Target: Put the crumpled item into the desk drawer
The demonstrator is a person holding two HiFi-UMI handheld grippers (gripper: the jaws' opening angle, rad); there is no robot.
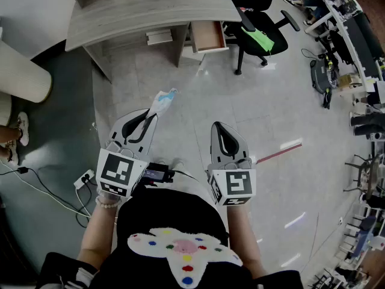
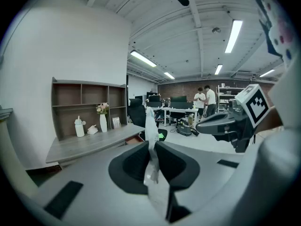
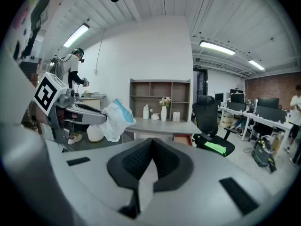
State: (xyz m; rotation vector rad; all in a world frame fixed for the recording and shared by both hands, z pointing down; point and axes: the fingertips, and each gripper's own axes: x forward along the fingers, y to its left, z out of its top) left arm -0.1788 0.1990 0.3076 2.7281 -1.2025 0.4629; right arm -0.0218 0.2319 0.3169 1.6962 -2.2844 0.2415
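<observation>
A crumpled white and blue item (image 1: 162,100) sticks out ahead of my left gripper (image 1: 146,118), which is shut on it. In the left gripper view the item (image 2: 151,140) stands pinched between the dark pads. The right gripper view shows the same item (image 3: 116,120) hanging from the left gripper at the left. My right gripper (image 1: 221,128) is shut with nothing in it; its jaws meet in a closed line (image 3: 151,147). The grey desk (image 1: 120,14) stands ahead, and its wooden drawer (image 1: 209,37) is pulled open at the desk's right end.
A black office chair (image 1: 260,26) with a green patch stands just right of the open drawer. A power strip and cables (image 1: 83,178) lie on the floor at my left. Desks, equipment and two people (image 2: 205,99) fill the room's far side. A red strip (image 1: 278,153) lies on the floor.
</observation>
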